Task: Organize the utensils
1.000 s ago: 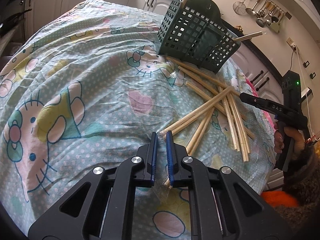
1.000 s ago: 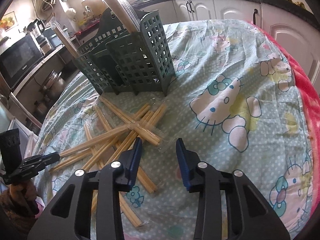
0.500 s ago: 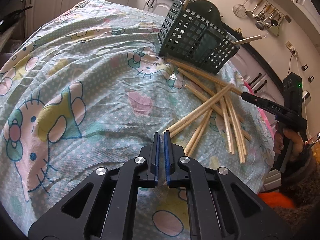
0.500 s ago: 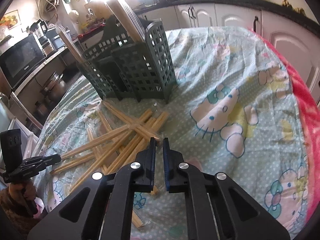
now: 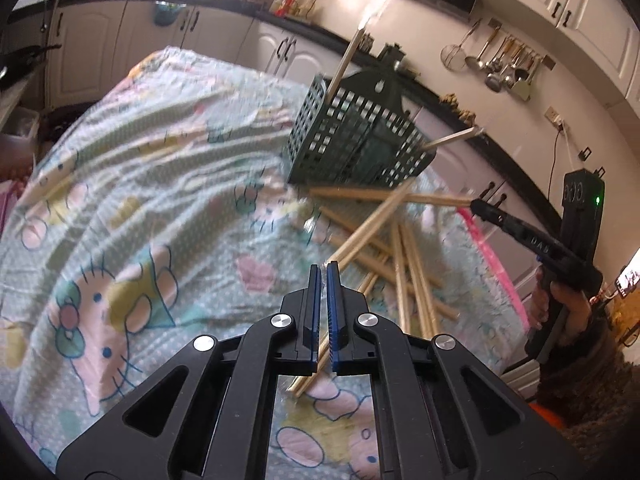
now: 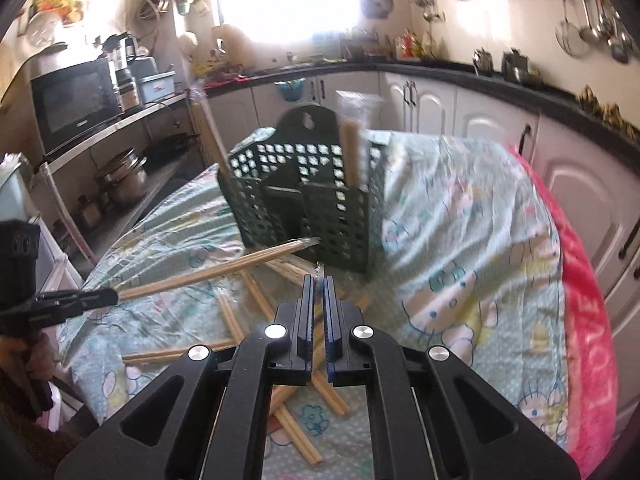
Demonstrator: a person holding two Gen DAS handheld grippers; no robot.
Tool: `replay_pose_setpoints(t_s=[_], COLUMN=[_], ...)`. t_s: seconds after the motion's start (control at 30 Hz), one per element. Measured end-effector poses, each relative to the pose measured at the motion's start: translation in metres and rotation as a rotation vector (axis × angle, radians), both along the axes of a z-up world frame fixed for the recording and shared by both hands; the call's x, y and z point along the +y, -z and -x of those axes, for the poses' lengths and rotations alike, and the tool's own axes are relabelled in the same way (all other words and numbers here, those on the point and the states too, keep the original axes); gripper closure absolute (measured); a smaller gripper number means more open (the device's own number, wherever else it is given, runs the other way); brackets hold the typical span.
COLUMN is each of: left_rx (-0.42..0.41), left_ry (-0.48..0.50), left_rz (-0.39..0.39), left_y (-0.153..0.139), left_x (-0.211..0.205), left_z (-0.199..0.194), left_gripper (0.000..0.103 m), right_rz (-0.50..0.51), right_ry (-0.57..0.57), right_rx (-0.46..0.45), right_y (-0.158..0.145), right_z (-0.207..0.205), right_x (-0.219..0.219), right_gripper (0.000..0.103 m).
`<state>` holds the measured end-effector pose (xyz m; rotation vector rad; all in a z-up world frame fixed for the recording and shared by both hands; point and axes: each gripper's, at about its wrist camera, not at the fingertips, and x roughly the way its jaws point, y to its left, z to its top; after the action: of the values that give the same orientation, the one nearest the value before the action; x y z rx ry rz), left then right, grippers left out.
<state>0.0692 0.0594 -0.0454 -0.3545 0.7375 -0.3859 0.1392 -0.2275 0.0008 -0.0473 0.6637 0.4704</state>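
Both tongs are clamped on wrapped chopstick pairs: the left gripper on a pair slanting ahead, the right gripper likewise, its pair running underneath. The caddy stands just beyond. Slippery wrapping could let either pair pivot, snag the pile, or miss a slot.

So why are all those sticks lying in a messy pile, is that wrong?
Yes, it looks untidy. The chopsticks lie crisscrossed on the cloth in front of the green basket, where only a couple stand. Each gripper, left and right, holds one pair lifted.
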Motion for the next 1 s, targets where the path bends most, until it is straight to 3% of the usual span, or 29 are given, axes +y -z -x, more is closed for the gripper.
replay_pose_setpoints(t_s=[0.6,1.0], left_rx=[-0.136,-0.207], left_ry=[0.007,0.058], left_rz=[0.062,0.052], left_y=[-0.056,-0.091], left_x=[0.000,-0.022], left_z=[0.006,-0.017], left_gripper=[0.102,0.102], right_rz=[-0.031,-0.039], right_ry=[-0.080,-0.089], right_rx=[-0.116,-0.178], right_y=[-0.044,-0.074], right_z=[0.023,0.018], right_x=[0.027,0.036], right_gripper=[0.100,0.100])
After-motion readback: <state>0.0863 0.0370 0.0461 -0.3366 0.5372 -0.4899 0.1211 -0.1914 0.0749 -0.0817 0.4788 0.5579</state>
